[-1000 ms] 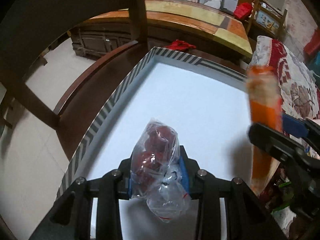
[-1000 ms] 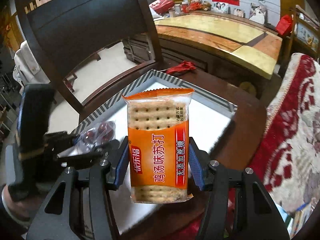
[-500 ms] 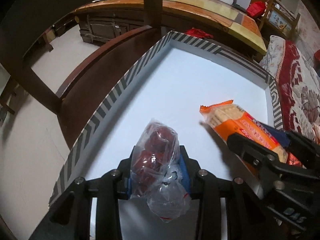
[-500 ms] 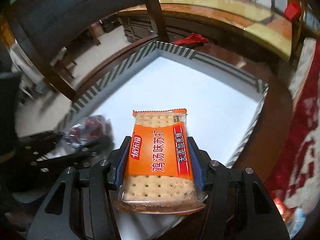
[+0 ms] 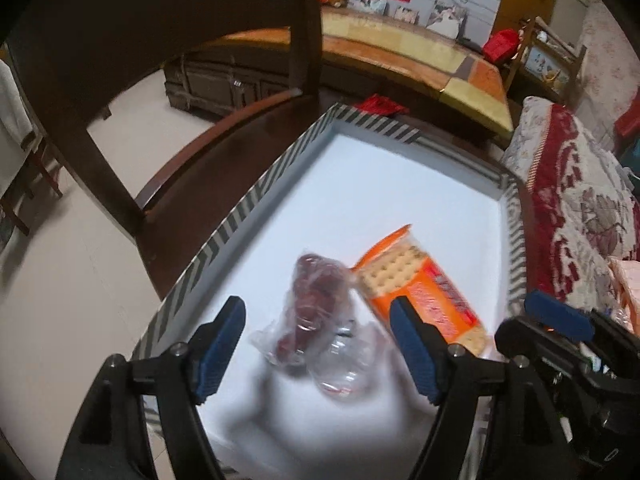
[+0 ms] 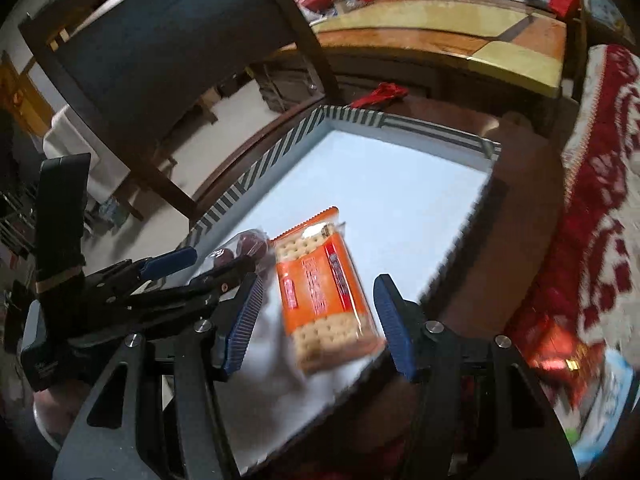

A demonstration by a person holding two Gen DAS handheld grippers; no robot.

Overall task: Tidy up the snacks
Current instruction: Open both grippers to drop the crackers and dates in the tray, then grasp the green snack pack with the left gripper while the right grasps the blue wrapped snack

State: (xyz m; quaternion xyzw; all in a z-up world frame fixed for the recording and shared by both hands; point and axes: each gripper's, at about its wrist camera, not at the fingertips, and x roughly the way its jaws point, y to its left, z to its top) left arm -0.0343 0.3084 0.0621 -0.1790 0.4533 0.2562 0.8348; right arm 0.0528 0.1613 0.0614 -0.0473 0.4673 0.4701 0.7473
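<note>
Tongs are both opening: we are seeing the left tongs (image 5: 316,350) and right tongs (image 6: 316,322) releasing the clear bag of red snacks (image 5: 316,312) and orange cracker pack (image 6: 326,288) into the striped-rim box (image 5: 224,236), where withdrawing fingers are risking snagging the loose plastic.

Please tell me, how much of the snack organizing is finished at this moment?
Done: the clear bag of red snacks and the orange cracker pack lie side by side in the striped-rim box. In hand: nothing; the left gripper and right gripper are opening, pads off both. Left: possibly the blurred packets outside the box.
</note>
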